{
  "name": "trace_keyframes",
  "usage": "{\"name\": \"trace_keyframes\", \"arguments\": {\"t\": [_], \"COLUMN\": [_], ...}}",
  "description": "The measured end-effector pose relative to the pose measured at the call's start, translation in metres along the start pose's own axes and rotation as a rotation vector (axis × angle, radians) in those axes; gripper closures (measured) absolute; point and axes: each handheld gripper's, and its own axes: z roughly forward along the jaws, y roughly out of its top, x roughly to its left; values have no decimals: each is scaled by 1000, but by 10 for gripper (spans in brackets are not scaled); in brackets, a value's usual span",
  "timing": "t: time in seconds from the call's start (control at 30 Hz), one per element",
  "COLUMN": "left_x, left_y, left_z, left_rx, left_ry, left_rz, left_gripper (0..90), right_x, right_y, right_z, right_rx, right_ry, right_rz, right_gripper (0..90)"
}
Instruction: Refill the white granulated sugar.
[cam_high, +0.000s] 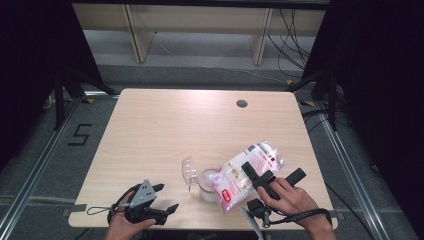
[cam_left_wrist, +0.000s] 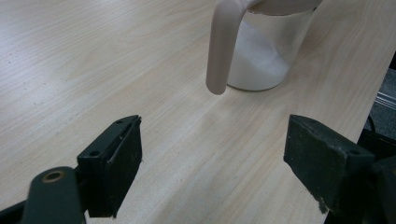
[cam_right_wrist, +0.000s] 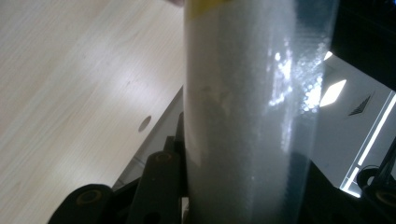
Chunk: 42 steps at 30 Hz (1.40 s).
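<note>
High view: right gripper sits near the front right of the table, held in the right hand. Its jaws are closed onto a clear bag w/ red print and white grains inside. Bag is tilted, upper end pointing away to the right, lower end down at the jar. Jar is clear, stands just left of the bag's lower end, touching or nearly so; can't tell if grains are falling. Jar lid is flipped up, just left of the jar. Left gripper is well left of the jar, near the front edge, in the left hand; jaws apart, nothing in them.

Left gripper view: both black jaws stand wide apart over bare wood, holding nothing. Jar is ahead, beyond the jaws and apart from them, w/ white grains heaped at the bottom. A pale curved strap hangs down its near side.

Right gripper view: bag runs straight up from btw the jaws, pinched at the bottom, white grains visible through the plastic. Table lies to the left of the bag.
</note>
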Motion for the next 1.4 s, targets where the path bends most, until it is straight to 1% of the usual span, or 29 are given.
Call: {"name": "trace_keyframes", "arguments": {"t": [0.03,0.07,0.13,0.17,0.2,0.23,0.57,0.63,0.7,0.73,0.87,1.2,1.4], "left_x": [-2,-2,0,1,1,1,1,0,0,0,1,1,0], "left_y": [-1,0,0,0,0,0,0,0,0,0,0,0,0], "left_z": [1,1,0,0,0,0,0,0,0,0,0,0,0], "left_rx": [-6,-12,-15,-3,-4,-3,-4,-6,-7,-6,-5,-4,-5], "left_ry": [2,4,3,5,5,5,5,4,4,4,5,5,4], "left_rz": [-30,-27,-5,6,2,4,3,4,4,5,3,6,4], "left_gripper": [190,190,189,189,190,189,190,190,190,190,190,190,190], "right_x": [-1,0,3,4,4,5,4,4,3,5,5,5,4], "right_y": [0,0,-1,-3,-3,-4,-5,-5,-5,-6,-7,-8,-8], "right_z": [0,1,2,2,3,3,2,2,2,2,2,2,1], "right_rx": [3,3,12,16,20,18,13,9,8,3,0,9,8], "right_ry": [4,4,11,18,17,15,12,11,8,-3,-3,2,-6], "right_rz": [-15,-13,-10,-15,-20,-12,-3,10,9,17,28,20,21], "right_gripper": [721,721,723,723,724,724,726,726,726,726,727,727,728]}}
